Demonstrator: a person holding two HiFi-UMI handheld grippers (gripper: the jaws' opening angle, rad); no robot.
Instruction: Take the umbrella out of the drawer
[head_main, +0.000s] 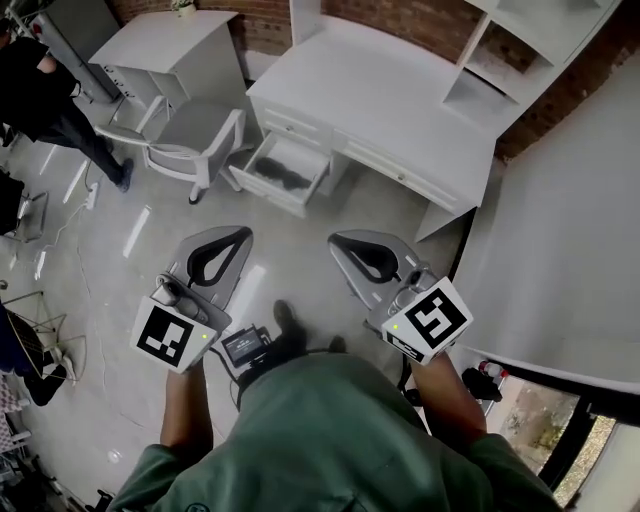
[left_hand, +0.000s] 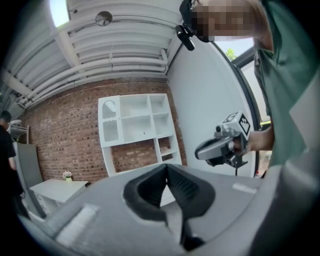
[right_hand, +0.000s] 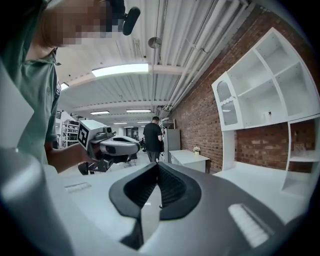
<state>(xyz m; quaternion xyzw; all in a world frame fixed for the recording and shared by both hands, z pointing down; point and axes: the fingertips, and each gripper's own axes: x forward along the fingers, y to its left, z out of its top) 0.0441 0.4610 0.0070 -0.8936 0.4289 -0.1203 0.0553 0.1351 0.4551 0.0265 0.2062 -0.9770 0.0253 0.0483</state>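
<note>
Looking steeply down from the head camera onto a pale grey floor (head_main: 110, 400). At the far left stands a person in dark clothes (head_main: 45, 105). To the right of them, a small white side table (head_main: 170, 45) sits near a red brick wall (head_main: 265, 25). In front of that table is a white-framed office chair with a grey seat (head_main: 190, 135).

Lower in the frame, the wearer's left hand holds the left gripper (head_main: 234, 237). It is a grey plastic tool with black ribbed pads and a cube of black-and-white square markers at its back. Its fingers are pressed together at the tips, with nothing between them.

Up and to the right of it, well apart, an open white drawer (head_main: 268, 193) juts from the left end of a long white desk (head_main: 400, 100). The black umbrella (head_main: 280, 176) lies inside this drawer, seen only as a dark, blurred shape on its bottom. Neither gripper touches the drawer or the umbrella.

Right of centre, the right gripper (head_main: 343, 243) is held beside the left one and also points toward the desk. Its fingers are likewise closed on each other and empty.

On the desk's right end stands a white open shelf unit (head_main: 500, 60). A large plain white panel (head_main: 570, 230) fills the right side. The wearer's green shirt (head_main: 340, 440) fills the bottom edge.
</note>
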